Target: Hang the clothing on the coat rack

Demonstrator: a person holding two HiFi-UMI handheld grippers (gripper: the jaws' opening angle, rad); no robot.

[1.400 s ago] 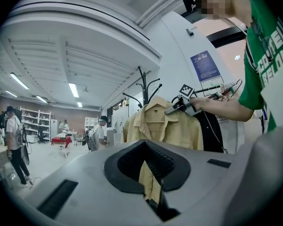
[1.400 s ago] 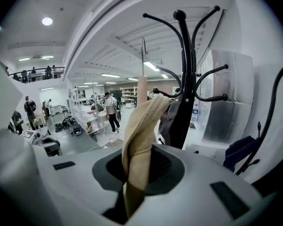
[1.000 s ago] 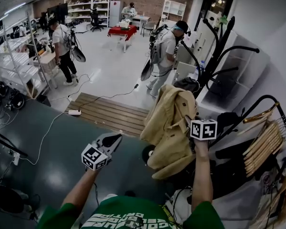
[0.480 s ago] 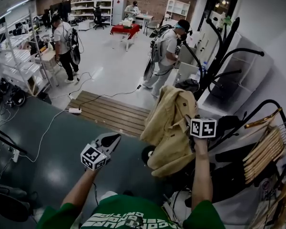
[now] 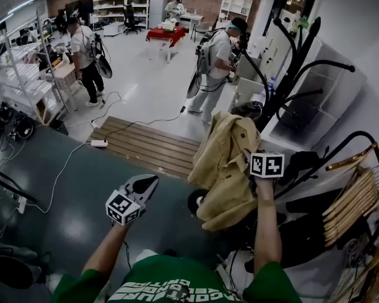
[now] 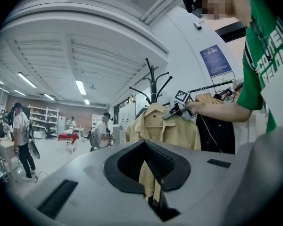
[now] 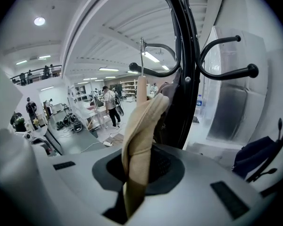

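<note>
A tan jacket hangs on a hanger whose metal hook points up beside the black coat rack. My right gripper is shut on the jacket's collar fabric, held up close to the rack's pole; the hook is on none of the rack's arms. In the left gripper view the jacket faces me in front of the rack. My left gripper is low and to the left, apart from the jacket, shut with nothing in it.
A clothes rail at the right carries wooden hangers and dark garments. A wooden pallet and a power strip lie on the floor ahead. Two people stand further off, and shelving is at the left.
My right gripper has risen slightly with the jacket, closer to the rack. The left gripper has barely moved.
</note>
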